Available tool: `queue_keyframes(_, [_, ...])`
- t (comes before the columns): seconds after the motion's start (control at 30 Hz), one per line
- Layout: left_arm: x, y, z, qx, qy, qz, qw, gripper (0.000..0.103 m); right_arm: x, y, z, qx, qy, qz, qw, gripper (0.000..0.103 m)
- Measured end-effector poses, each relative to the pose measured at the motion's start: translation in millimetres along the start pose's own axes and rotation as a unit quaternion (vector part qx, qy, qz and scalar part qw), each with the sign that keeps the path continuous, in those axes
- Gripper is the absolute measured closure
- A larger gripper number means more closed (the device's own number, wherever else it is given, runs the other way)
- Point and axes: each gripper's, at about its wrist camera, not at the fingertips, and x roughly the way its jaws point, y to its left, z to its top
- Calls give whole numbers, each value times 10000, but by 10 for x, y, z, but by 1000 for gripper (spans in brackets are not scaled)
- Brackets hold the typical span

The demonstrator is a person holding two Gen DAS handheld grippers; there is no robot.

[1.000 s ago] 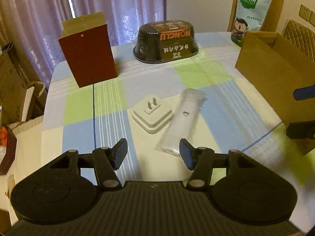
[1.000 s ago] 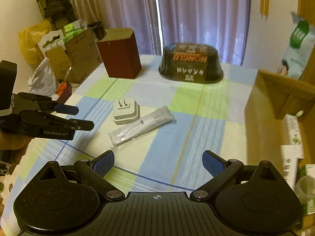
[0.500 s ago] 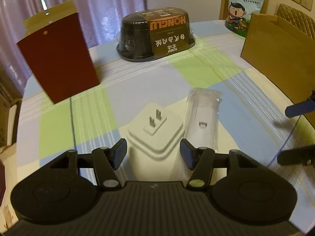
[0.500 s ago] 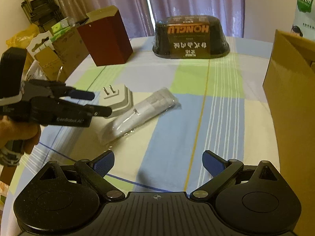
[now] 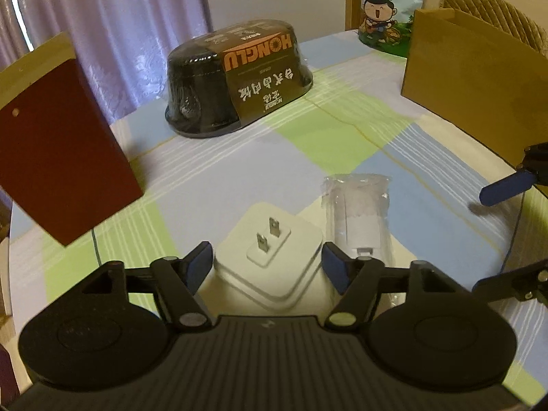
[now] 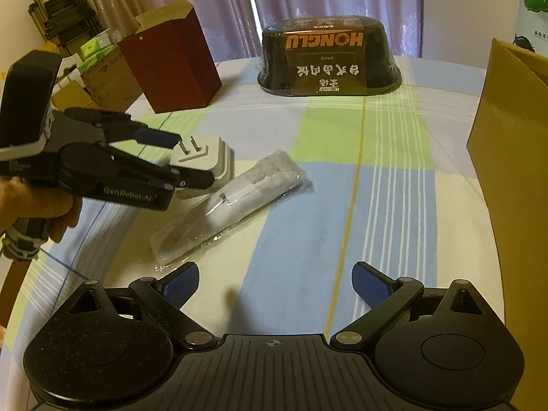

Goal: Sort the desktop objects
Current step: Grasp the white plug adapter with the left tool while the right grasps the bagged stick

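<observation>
My left tongs (image 5: 265,265) straddle the white plug adapter (image 5: 270,257) on the counter (image 5: 239,164), spread wide (prongs up, so I take its sides); right tongs (image 6: 275,282) gape, holding nothing.

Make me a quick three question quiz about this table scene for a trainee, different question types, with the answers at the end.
1. True or false: the left hand-held gripper is shut on the white plug adapter.
2. Multiple choice: the bagged white item lies A) inside the cardboard box, B) beside the adapter, C) on top of the black HONGLU bowl.
3. Fill in: the adapter's prongs point ____.

Key: 1 false, its fingers straddle the adapter, open. 2 B. 3 up.
</observation>
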Motion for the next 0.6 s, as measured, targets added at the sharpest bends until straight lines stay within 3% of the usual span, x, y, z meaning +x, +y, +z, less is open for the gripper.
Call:
queue_keyframes(0.17, [51,44,43,28,-14,-173,9998,36,74,-22,-31,44,45,-53,10000,5])
queue_keyframes(0.3, [31,13,-21,11,60,-164,9998,43,138,-16,-54,77,79,-98,9999,5])
queue_keyframes(0.6, [-394,-1,-523,-976,99,528,9938,45,350,146,90,214,-44,-204,9996,5])
